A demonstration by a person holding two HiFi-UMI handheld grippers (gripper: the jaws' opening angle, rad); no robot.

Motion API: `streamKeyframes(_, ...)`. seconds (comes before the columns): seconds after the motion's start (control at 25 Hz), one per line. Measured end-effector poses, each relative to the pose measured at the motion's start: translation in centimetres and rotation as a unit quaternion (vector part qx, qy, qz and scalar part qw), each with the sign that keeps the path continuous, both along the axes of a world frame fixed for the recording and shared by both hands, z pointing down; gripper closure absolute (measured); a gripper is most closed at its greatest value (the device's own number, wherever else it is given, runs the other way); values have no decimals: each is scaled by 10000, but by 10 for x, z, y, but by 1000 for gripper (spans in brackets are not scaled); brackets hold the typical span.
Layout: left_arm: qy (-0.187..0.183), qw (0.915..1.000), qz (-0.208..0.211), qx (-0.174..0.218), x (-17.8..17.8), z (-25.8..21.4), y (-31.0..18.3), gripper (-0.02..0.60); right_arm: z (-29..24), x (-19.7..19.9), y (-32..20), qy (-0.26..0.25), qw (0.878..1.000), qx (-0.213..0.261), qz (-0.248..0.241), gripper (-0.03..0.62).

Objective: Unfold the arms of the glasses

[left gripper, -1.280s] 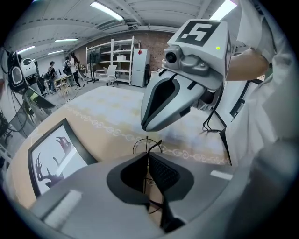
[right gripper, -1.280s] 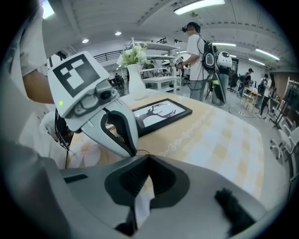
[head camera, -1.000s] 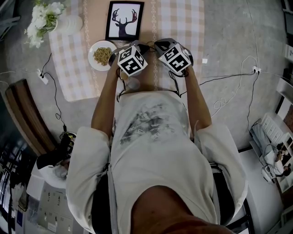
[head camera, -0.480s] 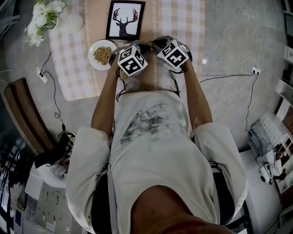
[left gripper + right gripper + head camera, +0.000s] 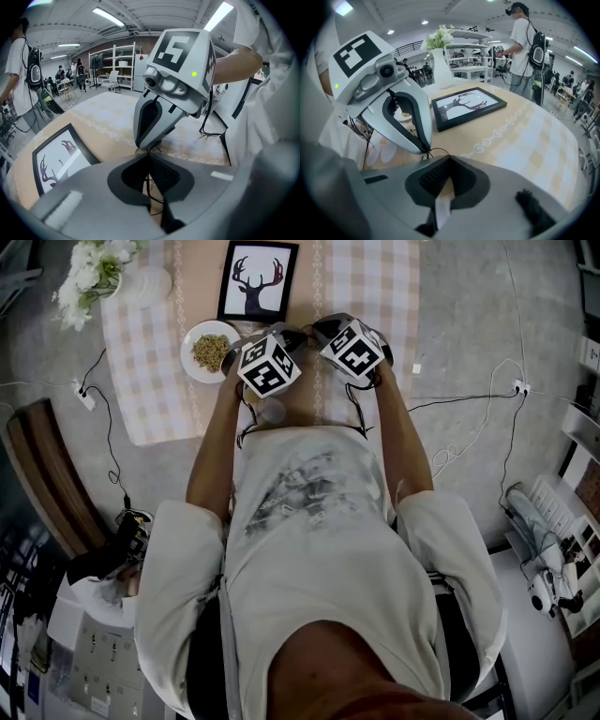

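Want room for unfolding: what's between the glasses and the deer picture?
Only bare tablecloth separates the glasses from the deer picture, seen in the right gripper view.

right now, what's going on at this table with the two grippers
A person holds the left gripper and right gripper tip to tip over the table, beside a framed deer picture. Both are shut, seemingly on thin wire glasses between them. Whether the arms are unfolded yet cannot be seen.

Left gripper (image 5: 149, 157) and right gripper (image 5: 449, 158) tilt down, tips close; jaws clamped.
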State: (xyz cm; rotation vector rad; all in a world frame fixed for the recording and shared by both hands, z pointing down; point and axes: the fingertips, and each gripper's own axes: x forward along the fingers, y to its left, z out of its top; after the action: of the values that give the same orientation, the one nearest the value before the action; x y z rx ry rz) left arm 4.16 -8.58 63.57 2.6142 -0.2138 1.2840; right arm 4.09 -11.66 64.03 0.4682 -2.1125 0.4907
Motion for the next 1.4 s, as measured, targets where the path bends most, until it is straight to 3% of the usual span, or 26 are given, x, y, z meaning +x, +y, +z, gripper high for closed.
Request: streamKeyframes(1.4, 402, 9983, -315, 279, -18, -39, 16, 568, 0, -2, -1, 202, 9996, 194, -90, 578)
